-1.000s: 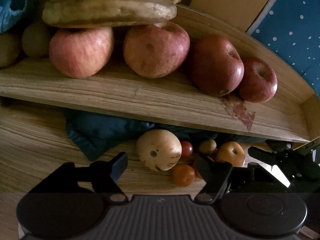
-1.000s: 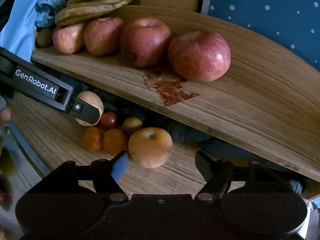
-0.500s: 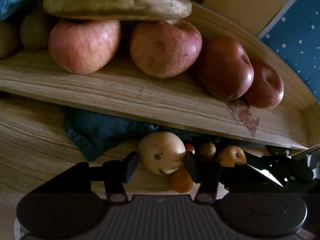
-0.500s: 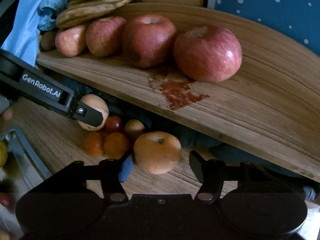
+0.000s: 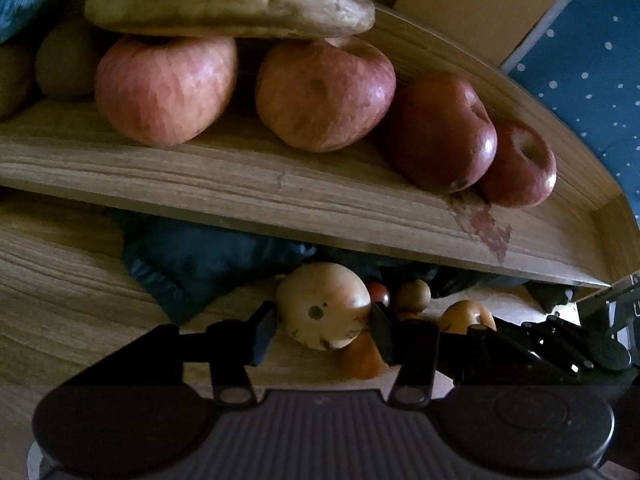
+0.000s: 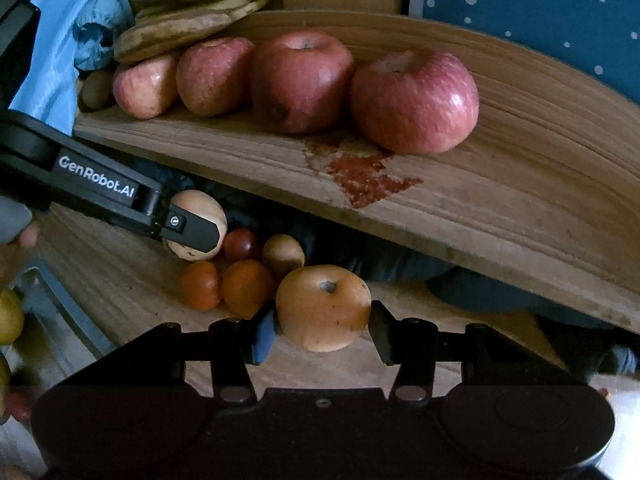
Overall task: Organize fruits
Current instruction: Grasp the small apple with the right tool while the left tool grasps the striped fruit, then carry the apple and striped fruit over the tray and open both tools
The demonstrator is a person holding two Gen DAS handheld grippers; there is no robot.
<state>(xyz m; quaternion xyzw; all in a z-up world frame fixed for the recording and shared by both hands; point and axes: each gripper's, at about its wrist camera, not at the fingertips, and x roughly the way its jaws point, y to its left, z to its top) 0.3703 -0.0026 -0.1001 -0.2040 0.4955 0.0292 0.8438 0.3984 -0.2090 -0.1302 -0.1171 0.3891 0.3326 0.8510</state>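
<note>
Left tongs: jaws have just been closing around the pale pear, which sits between the tips; both pads appear to meet its sides, so treat it as grasped. Right tongs: jaws have just been closing on the orange-brown pear, the blue pad touching one flank, the other pad at or just off the far flank. Squeeze at the widest girth and confirm both pads bear evenly before you lift. Just beyond the tips lie small oranges, a cherry tomato and a brown fruit. Directly above hangs the wooden tray of apples and bananas; draw back before rising, or you may strike its edge.
</note>
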